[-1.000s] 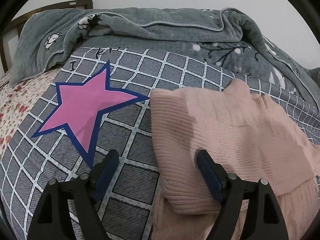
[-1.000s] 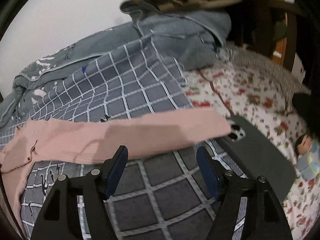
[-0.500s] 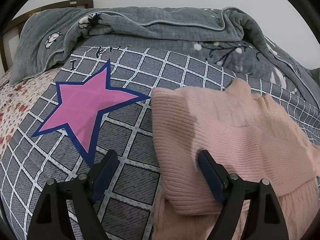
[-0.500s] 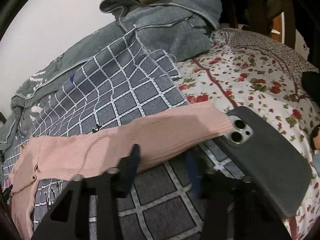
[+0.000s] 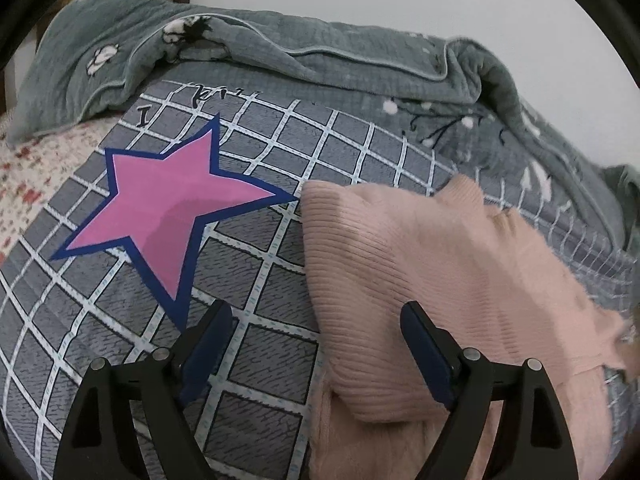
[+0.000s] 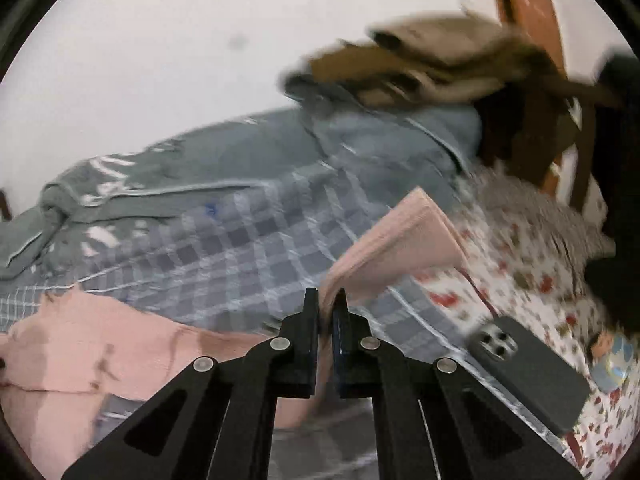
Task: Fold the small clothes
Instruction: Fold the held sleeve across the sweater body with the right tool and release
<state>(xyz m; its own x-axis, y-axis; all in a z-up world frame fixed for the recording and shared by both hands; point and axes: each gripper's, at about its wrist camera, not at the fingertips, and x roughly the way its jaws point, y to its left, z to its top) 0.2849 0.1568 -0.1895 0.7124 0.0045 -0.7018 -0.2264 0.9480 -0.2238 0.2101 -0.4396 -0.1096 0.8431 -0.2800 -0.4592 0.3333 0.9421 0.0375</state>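
Note:
A pink ribbed sweater lies on a grey checked blanket on the bed, one sleeve folded over its body. My left gripper is open and empty, low over the sweater's left edge, its right finger above the knit. In the right wrist view my right gripper is shut on the other pink sleeve and holds it lifted off the blanket, the cuff sticking up and away. The sweater body lies at the lower left there.
A pink star is printed on the blanket. A grey-green quilt is bunched along the wall. A dark phone lies on the floral sheet right of my right gripper. Folded brown clothes hang over a wooden chair.
My right gripper closed on the flat-lying sleeve and lifted it up off the blanket. My left gripper has barely moved and stays open.

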